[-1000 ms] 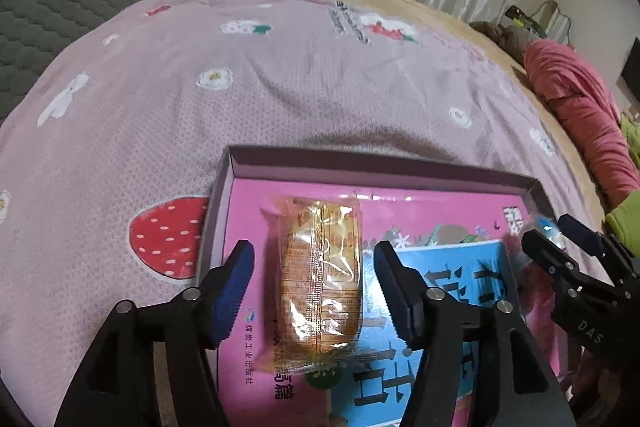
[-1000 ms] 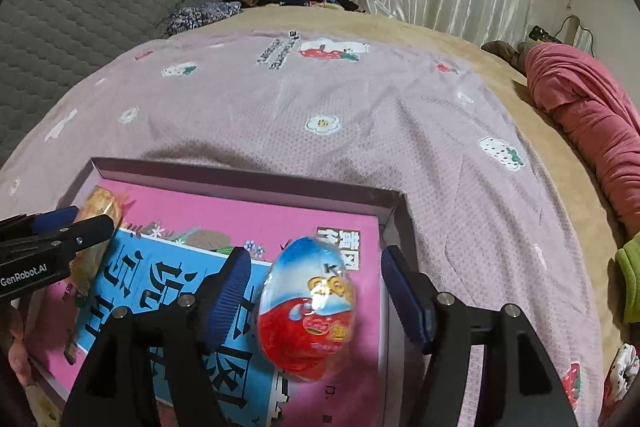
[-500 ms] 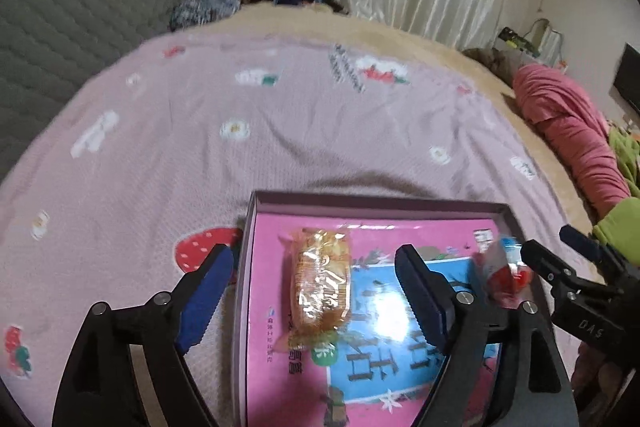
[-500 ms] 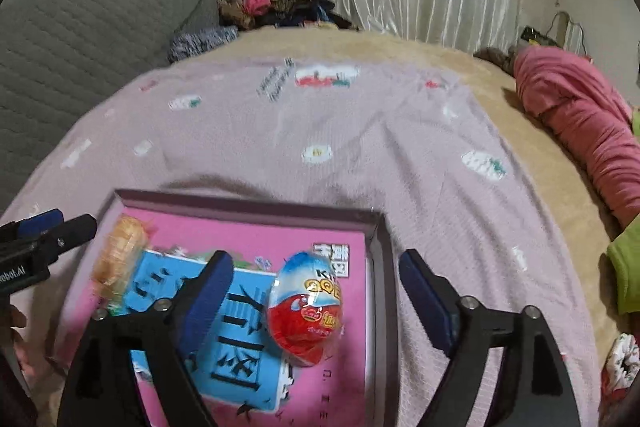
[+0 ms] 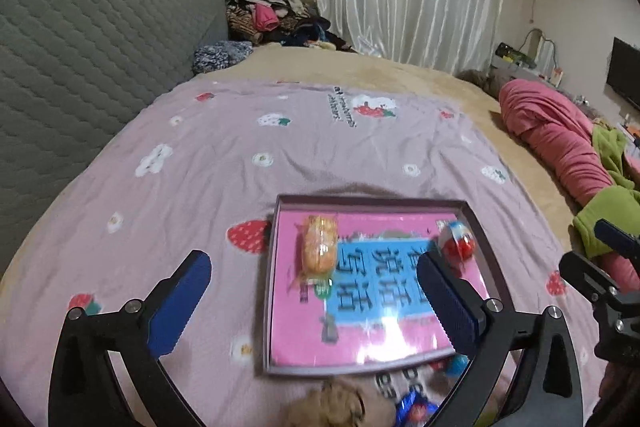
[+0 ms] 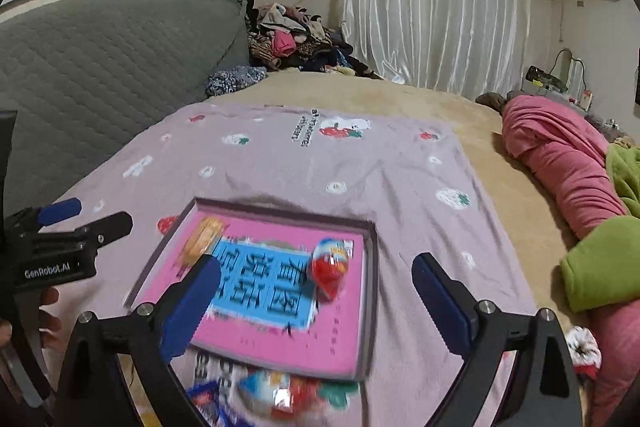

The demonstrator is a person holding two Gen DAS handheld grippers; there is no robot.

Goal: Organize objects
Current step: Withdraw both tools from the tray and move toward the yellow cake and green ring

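Left wrist view: the left hand-held gripper (image 5: 312,297) has let go of the snack pack (image 5: 319,249), which a second ago lay between half-closed jaws. Now the jaws are opening, nearly as wide as they go, with nothing pressed between them, and the view has pulled back and up. The pack lies on the pink book (image 5: 372,287) inside the tray (image 5: 267,307), near the tray's far left corner. The tray sits on the bed (image 5: 240,167). More loose items, blurred, lie just in front of the tray's near edge.

Right wrist view: the right hand-held gripper (image 6: 316,301) has likewise released the egg (image 6: 331,267). Its jaws are opening and empty, and it too has drawn away. The egg rests on the book (image 6: 280,307), near the tray's (image 6: 370,307) far right corner. Another egg (image 6: 264,385) and a blue packet (image 6: 208,401), both blurred, wait on the bed (image 6: 320,167) below the tray.

Two items look placed, then; the remaining ones by the near edge are probably next.
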